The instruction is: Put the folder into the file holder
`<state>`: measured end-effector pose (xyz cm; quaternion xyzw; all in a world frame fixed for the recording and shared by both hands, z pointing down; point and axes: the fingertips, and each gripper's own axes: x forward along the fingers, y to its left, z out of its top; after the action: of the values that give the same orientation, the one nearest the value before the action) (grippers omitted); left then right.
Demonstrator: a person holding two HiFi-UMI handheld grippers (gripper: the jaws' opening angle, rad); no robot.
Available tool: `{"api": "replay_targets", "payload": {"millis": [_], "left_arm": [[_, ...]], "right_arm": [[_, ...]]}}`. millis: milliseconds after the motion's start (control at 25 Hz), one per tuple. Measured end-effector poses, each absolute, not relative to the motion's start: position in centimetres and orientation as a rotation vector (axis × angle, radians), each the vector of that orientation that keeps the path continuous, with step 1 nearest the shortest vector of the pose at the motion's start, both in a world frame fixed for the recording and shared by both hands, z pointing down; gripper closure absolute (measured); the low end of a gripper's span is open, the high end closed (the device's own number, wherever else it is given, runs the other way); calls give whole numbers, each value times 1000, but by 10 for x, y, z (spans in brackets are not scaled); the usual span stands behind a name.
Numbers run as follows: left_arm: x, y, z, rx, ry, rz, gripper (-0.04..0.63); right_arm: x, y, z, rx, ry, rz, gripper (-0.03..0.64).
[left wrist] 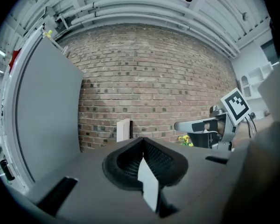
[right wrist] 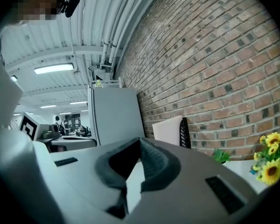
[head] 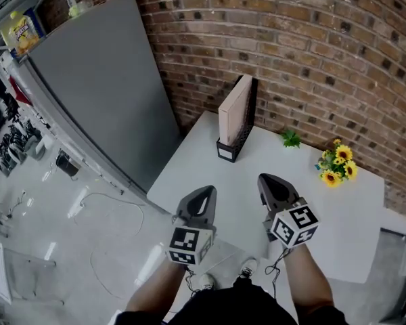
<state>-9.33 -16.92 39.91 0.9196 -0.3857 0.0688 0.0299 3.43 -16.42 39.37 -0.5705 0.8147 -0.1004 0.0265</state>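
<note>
Fingers, left gripper point(left wrist: 142, 140): pressed fully together, nothing between them, empty.
Fingers, right gripper point(right wrist: 139, 141): same, closed tip to tip, holding nothing.
Landmark: file holder point(head: 246, 124), black mesh, upright at the far side of the bench point(head: 338, 222), right against the brick wall point(head: 291, 39).
Folder point(head: 234, 110): beige, standing on edge inside the file holder. It sticks up well above the holder's low front and leans slightly away from the mesh side.
Grippers vs holder: both well short of it on the near side of the bench. Left one is roughly in line with it, right one offset towards the flowers.
Other items: small green sprig point(head: 290, 139) just right of the holder. Sunflowers point(head: 336, 164) further right, well apart from it.
Grey panel point(head: 101, 80): stands left of the holder, beyond the bench edge.
Task status: looks done, folder seated; can't see whether its bottom edge is fully down in the base.
Risk 1: the folder is tall against the holder, so the load is top-heavy. A knock on its top edge could tip both over.
Risk 2: the holder sits close to the bench's left corner. A sideways push from a closed gripper could slide it off towards the panel.
Risk 3: going in again with closed fingers would only shove the folder, not grip it. Open them first if a re-seat is needed.
</note>
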Motion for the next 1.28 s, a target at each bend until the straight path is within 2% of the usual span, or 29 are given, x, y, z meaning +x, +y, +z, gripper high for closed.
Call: {"api": "replay_targets", "payload": {"millis": [600,1280], "left_arm": [[-115,-143,393,2904,-936,86,589],[-116,-120,387,2935,-875,57,589]], "right_arm": [[8,-109,384,-2011,2394,-245,614],[1,-81,379,-2059,2366,-211,614]]}}
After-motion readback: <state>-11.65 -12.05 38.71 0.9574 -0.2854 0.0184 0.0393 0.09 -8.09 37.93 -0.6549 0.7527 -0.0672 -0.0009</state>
